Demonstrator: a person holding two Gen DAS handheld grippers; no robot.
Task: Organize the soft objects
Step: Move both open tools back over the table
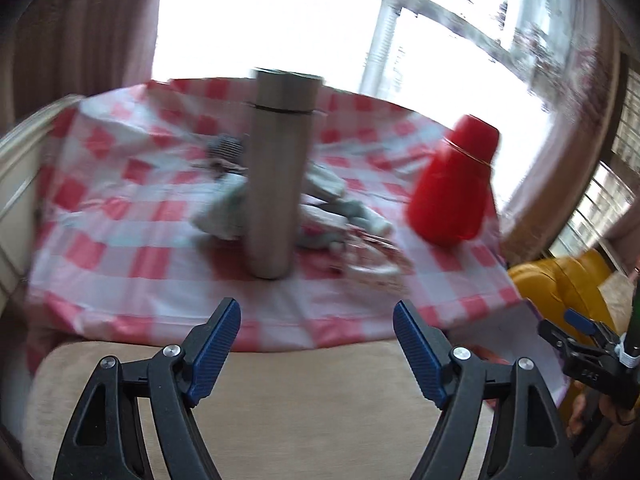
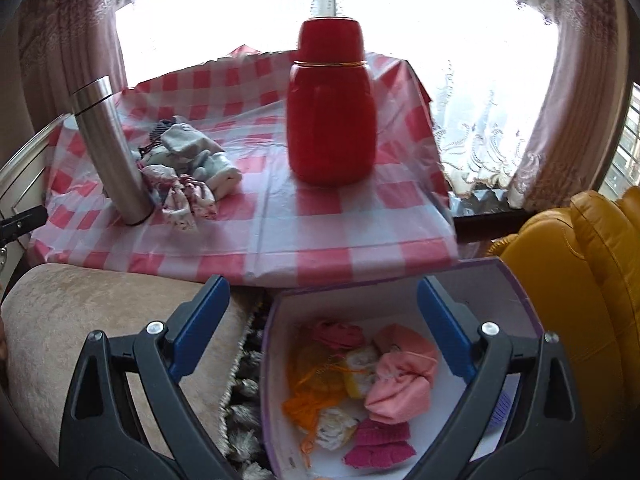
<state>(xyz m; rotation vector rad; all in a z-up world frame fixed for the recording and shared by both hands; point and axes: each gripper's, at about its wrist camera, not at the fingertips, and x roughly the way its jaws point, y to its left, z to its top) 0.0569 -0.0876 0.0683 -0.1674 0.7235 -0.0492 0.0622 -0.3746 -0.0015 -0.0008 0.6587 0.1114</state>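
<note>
A pile of small soft cloth items (image 2: 188, 168), pale green, white and floral, lies on the red-checked tablecloth (image 2: 320, 216); in the blurred left wrist view the pile (image 1: 332, 208) sits partly behind a steel flask (image 1: 276, 172). A white box with a purple rim (image 2: 400, 380) below the table edge holds several pink, yellow and orange soft items (image 2: 400, 376). My right gripper (image 2: 320, 320) is open and empty above the box. My left gripper (image 1: 316, 336) is open and empty, short of the table's front edge.
The steel flask (image 2: 112, 148) stands left of the pile. A red flask (image 2: 332, 108) stands mid-table, also in the left wrist view (image 1: 452, 184). A beige cushion (image 2: 100, 340) lies in front, a yellow leather seat (image 2: 580, 280) at the right. The right gripper shows in the left wrist view (image 1: 580, 340).
</note>
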